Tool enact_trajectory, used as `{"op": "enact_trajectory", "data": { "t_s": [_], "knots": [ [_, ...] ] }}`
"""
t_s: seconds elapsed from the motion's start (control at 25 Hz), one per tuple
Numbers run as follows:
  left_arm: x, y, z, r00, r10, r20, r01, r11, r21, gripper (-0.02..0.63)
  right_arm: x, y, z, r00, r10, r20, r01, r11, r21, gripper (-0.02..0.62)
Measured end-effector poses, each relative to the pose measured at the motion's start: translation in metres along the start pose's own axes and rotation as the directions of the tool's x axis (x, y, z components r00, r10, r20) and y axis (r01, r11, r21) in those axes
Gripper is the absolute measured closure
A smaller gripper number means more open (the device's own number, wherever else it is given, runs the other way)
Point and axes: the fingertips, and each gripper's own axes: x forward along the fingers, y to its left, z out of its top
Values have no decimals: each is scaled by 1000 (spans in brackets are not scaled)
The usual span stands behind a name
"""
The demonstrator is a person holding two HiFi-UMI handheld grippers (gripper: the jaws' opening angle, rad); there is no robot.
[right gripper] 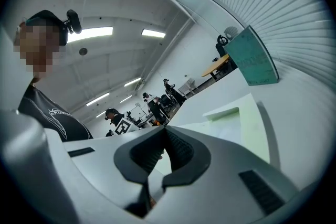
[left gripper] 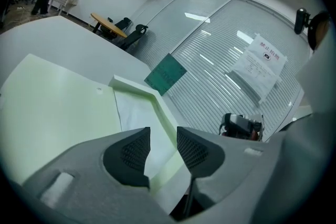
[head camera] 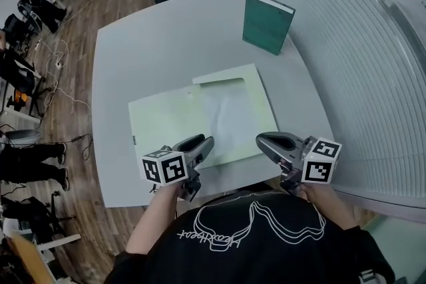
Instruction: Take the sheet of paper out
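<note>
A pale green folder (head camera: 166,120) lies open on the grey table (head camera: 133,50). A white sheet of paper (head camera: 229,113) rests on its right half, tucked under a raised green flap at the far edge. My left gripper (head camera: 205,145) hovers over the folder's near edge, open, nothing between its pads. In the left gripper view the jaws (left gripper: 163,147) frame the paper (left gripper: 137,113) and the folder's right border. My right gripper (head camera: 261,140) sits at the folder's near right corner, shut and empty; its own view shows the pads (right gripper: 178,150) closed together.
A dark green book (head camera: 267,22) stands upright at the table's far right, near a wall of white blinds. The table's near edge runs just under both grippers. Chairs, cables and people stand on the wood floor to the left.
</note>
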Motion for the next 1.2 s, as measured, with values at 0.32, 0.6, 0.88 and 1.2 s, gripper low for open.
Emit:
{"op": "enact_trajectory", "data": {
  "t_s": [0.32,0.6,0.88,1.2],
  "knots": [
    [37,44,4,997,55,-52,-59,994,-91,456,7,-36,8,1000,-3,-26,4,999,43,586],
    [70,75,0,991,79,-107,-94,985,-145,456,10,-67,7,999,-17,-37,20,995,96,586],
    [95,93,-6,981,105,-162,-133,976,-172,456,11,-90,4,999,-10,-44,17,989,149,586],
    [99,104,-16,974,112,-198,-150,970,-190,456,10,-95,3,999,-29,-34,34,986,166,586]
  ]
}}
